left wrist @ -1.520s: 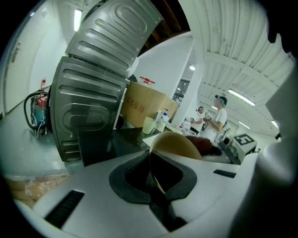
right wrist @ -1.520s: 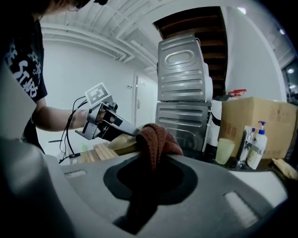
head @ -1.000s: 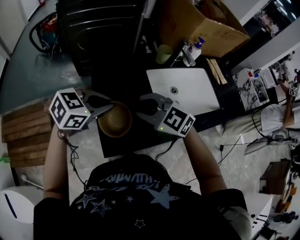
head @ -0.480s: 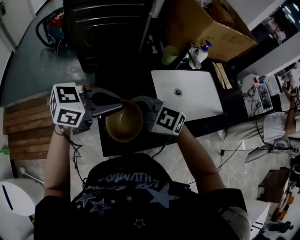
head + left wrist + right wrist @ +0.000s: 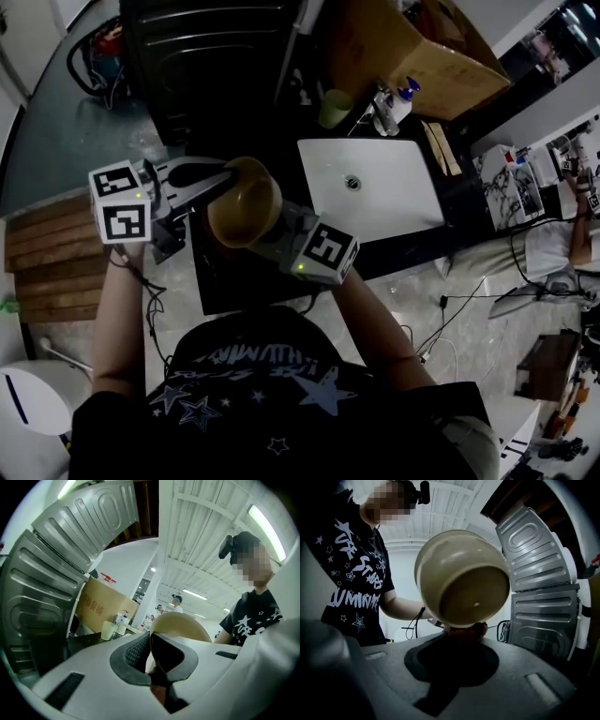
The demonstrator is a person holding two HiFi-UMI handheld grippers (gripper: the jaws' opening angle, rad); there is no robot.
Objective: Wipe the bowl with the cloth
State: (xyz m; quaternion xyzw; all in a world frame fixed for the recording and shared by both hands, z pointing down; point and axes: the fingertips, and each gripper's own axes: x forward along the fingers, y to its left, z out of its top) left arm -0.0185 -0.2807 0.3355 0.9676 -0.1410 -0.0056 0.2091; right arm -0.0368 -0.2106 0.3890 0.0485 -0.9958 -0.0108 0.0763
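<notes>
The left gripper (image 5: 223, 184) has its jaws closed on the rim of the tan bowl (image 5: 246, 202) and holds the bowl up in the air, above the dark tabletop (image 5: 234, 281). In the left gripper view the thin rim of the bowl (image 5: 183, 623) stands clamped between the two pads of the left gripper (image 5: 149, 641). The bowl is tilted on its side. Its outside bottom faces the right gripper (image 5: 269, 242), which comes from below and from the right.

In the right gripper view the round underside of the bowl (image 5: 461, 578) fills the middle. The jaws of the right gripper (image 5: 464, 633) are closed on a small dark reddish cloth (image 5: 465, 629), and this cloth touches the lower outside edge of the bowl. On the tabletop behind lies a closed white laptop (image 5: 370, 187).
</notes>
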